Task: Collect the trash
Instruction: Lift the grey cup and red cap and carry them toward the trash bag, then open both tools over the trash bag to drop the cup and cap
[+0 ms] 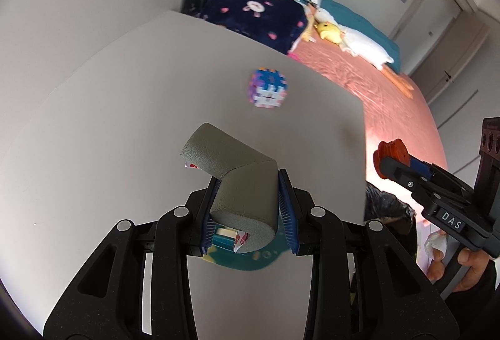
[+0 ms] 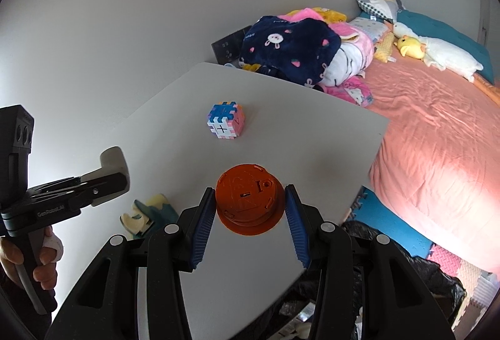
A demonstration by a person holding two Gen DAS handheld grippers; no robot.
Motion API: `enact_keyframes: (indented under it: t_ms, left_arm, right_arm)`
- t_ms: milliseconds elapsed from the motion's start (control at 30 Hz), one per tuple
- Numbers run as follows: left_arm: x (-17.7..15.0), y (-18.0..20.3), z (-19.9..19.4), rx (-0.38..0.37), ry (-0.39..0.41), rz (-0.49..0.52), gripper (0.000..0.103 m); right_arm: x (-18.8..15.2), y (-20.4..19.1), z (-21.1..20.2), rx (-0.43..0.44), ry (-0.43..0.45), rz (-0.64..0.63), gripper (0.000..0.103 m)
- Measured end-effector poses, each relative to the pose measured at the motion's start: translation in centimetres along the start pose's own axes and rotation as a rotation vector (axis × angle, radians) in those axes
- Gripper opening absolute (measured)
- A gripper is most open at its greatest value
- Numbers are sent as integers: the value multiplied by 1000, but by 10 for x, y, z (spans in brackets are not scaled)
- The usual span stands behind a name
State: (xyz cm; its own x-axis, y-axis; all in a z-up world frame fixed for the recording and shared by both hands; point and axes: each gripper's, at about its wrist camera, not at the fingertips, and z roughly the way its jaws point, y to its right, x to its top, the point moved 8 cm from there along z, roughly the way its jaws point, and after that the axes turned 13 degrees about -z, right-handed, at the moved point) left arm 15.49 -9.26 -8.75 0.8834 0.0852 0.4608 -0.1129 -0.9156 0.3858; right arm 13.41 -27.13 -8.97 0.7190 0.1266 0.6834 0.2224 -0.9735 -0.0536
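Between the blue-padded jaws of the left gripper [image 1: 248, 208] a grey foam corner guard [image 1: 240, 180] was held, clamped on both sides and angled up over the pale counter [image 1: 109, 136]. Inside the bent foam, scraps of white and red backing paper could be seen. Across from it, the right gripper [image 2: 250, 208] was closed on a round orange plastic cap [image 2: 248, 202], its pads pressed against the cap's sides above the counter's near part. Each gripper was caught in the other's view: the left one at the left edge of the right wrist view, gripped by a hand [image 2: 37, 258], and the right one at the right edge of the left wrist view, carried by another hand [image 1: 468, 268].

Below the counter's near right corner, crumpled black plastic [image 2: 390, 271] was visible, with foam floor tiles [image 2: 443, 265] in pink and blue beside it. Farther out on the counter a colourful puzzle cube [image 2: 225, 120] was left standing alone, well apart from both grippers. Beyond the counter's far edge a bed [image 2: 437, 127] with a salmon-pink sheet was seen, with a navy blanket [image 2: 290, 49] heaped near its head and a yellow plush toy [image 2: 409, 46] by the pillows.
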Motion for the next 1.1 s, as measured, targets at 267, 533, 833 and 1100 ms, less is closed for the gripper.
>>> enact_keyframes:
  t_ms: [267, 533, 833, 1100]
  left_arm:
    - [-17, 31, -5, -28, -15, 66, 35]
    - [-32, 60, -8, -57, -30, 123, 35]
    - [-54, 98, -8, -95, -50, 179, 35]
    - [-71, 131, -7, -115, -68, 233, 35]
  right_arm:
    - [-17, 8, -35, -26, 28, 29, 47]
    - [-35, 17, -65, -51, 49, 55, 47]
    - [-57, 31, -97, -89, 60, 79, 47]
    - [-78, 51, -125, -113, 75, 116, 47]
